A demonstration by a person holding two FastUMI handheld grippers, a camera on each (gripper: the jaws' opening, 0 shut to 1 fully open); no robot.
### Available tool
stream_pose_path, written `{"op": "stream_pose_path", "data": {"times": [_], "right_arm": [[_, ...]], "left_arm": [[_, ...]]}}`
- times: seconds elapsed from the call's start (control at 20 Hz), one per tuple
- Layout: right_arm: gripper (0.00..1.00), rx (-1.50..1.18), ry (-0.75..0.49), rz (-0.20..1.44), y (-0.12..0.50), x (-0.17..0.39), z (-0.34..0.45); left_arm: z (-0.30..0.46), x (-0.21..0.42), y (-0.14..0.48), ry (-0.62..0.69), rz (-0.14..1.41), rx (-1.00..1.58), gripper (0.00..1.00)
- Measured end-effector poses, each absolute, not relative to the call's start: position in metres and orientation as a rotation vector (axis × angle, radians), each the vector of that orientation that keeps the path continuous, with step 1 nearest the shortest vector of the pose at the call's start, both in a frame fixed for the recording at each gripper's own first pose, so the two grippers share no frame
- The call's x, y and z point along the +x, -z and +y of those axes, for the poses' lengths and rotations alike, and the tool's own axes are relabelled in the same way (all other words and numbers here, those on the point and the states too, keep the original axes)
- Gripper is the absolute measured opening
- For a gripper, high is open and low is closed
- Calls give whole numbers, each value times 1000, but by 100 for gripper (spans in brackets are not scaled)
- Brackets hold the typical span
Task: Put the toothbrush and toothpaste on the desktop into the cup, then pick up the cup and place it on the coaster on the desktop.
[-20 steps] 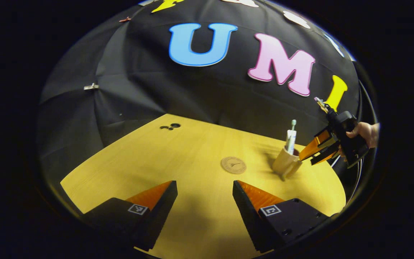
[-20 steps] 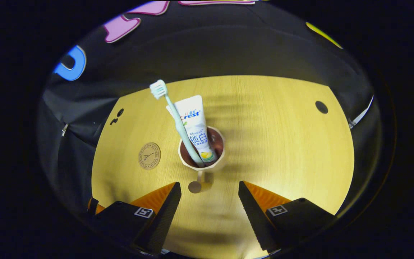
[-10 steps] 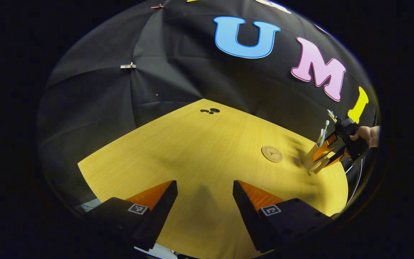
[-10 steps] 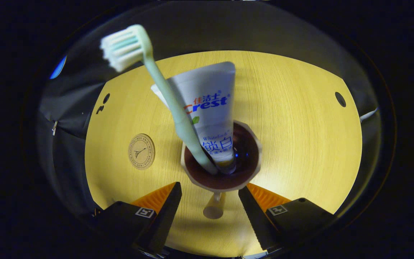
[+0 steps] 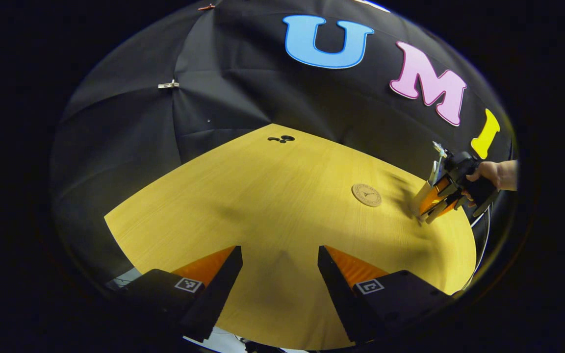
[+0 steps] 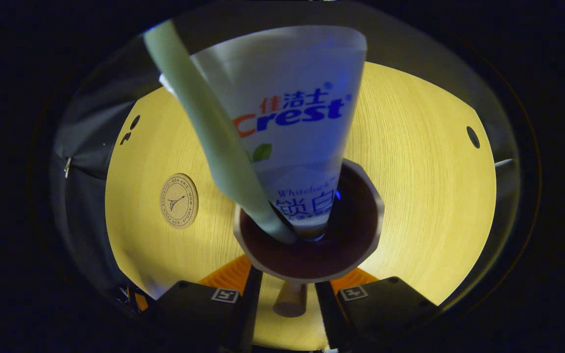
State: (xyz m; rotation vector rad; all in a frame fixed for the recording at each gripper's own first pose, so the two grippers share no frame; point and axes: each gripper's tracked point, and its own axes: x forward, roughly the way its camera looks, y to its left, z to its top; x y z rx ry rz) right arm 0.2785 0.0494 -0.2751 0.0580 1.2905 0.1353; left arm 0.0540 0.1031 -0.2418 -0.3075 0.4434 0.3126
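My right tool narrow astride cup handle | coaster left, near | left tool wide, idle.

Coaster on bare desktop

In the right gripper view we see the toothbrush and toothpaste standing in the cup on the tabletop, the coaster to its left.
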Motion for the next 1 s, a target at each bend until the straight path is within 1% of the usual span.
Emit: {"op": "stream_pose_path", "data": {"times": [0.05, 0.1, 0.15, 0.2, 0.3, 0.35, 0.4, 0.5, 0.55, 0.6, 0.65, 0.7, 0.75, 0.85, 0.9, 1.0], "right_arm": [[53, 60, -134, 1297, 277, 279, 49], [40, 64, -130, 1300, 277, 279, 47], [32, 68, -128, 1302, 277, 279, 47], [32, 61, -134, 1300, 277, 279, 47], [38, 55, -137, 1300, 277, 278, 47], [37, 57, -141, 1302, 277, 278, 48], [43, 64, -134, 1304, 277, 278, 47], [32, 64, -138, 1303, 277, 278, 47], [37, 52, -124, 1299, 277, 279, 45], [31, 32, -117, 1291, 278, 279, 42], [33, 12, -122, 1284, 276, 280, 41], [31, -6, -131, 1279, 277, 277, 41], [24, -16, -137, 1273, 276, 277, 40], [34, -17, -136, 1267, 276, 276, 38], [29, -19, -133, 1260, 274, 275, 37], [29, -43, -146, 1239, 271, 276, 35]], "left_arm": [[99, 54, 242, -305, 447, -303, 98], [96, 55, 243, -298, 451, -298, 98], [94, 55, 244, -292, 455, -292, 98], [92, 56, 245, -286, 460, -288, 98], [89, 56, 246, -281, 466, -281, 98], [88, 56, 246, -280, 465, -281, 98], [87, 56, 246, -277, 466, -285, 98], [86, 56, 246, -276, 465, -290, 98], [87, 56, 245, -277, 463, -288, 98], [88, 55, 245, -279, 465, -286, 98], [88, 55, 246, -281, 467, -285, 98], [89, 54, 246, -281, 468, -286, 98], [87, 54, 246, -279, 468, -288, 98], [88, 53, 246, -276, 469, -287, 98], [88, 52, 246, -276, 469, -284, 98], [88, 49, 247, -274, 471, -280, 98]]}}
